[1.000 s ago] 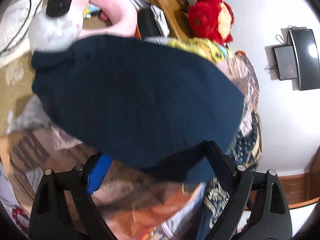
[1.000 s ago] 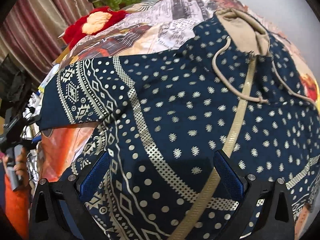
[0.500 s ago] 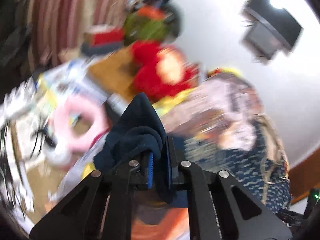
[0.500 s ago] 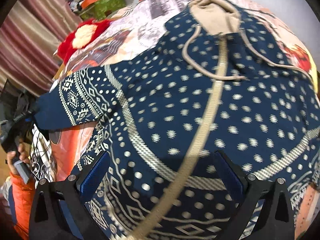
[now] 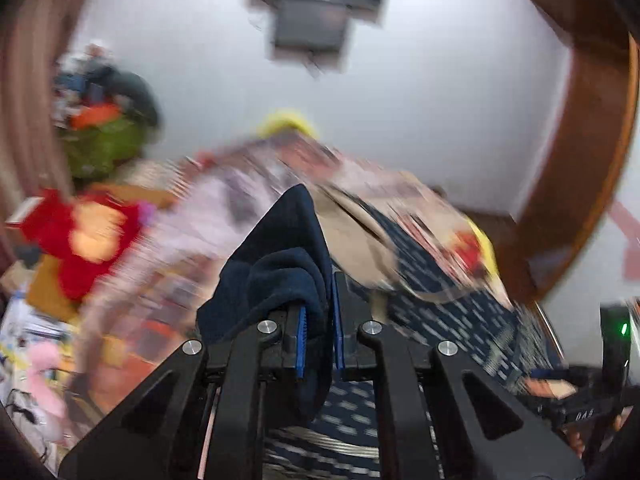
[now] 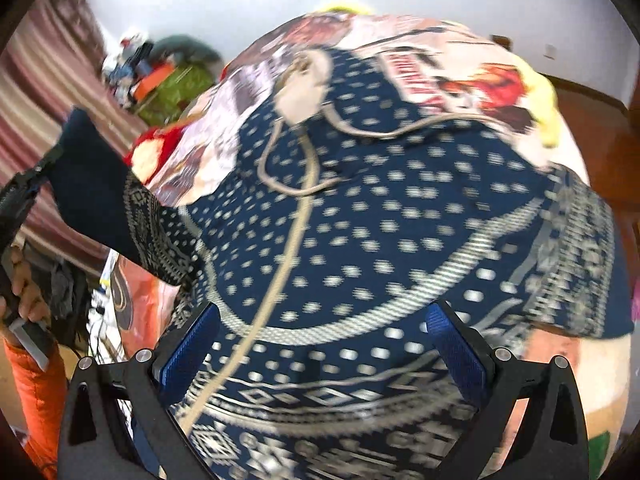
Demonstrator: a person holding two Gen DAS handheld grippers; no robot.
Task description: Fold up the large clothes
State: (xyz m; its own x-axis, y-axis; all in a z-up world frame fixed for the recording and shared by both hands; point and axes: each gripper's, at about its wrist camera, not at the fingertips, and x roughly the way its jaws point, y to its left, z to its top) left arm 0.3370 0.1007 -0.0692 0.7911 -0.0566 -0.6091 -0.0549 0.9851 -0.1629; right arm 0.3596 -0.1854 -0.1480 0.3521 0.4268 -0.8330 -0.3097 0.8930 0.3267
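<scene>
navy knit, dotted and banded in cream: one hoodie (image 6: pixel 384 216) lies spread face up on the printed bedspread (image 6: pixel 452 76), hood toward the wall, its two drawstrings (image 6: pixel 280 168) trailing loose down the chest

the left gripper (image 5: pixel 318 336) is pressed together on the sleeve (image 5: pixel 288 264), a thick wad of plain navy cuff bunched up between the two blue pads (image 5: pixel 301 340); from the right side you can see that sleeve (image 6: pixel 116 216) pulled up and out, off the bed edge. the right gripper (image 6: pixel 320 344) hangs spread wide over the hem, its two pads clear of the cloth as far as i can tell, holding nothing

it looks soft and fairly heavy for a top, the sort of fabric that sags and drags rather than slides, so the lifted sleeve will likely pull the shoulder with it. the cuff is a sound place to hold, being thick and ribbed; for the body i would take the hem corner or the side seam, not the cords, which would just slip through

counted: one hoodie, two sleeves, one hood, two cords, two grippers. off to the side sits one red plush (image 5: pixel 80 240), much blurred
</scene>
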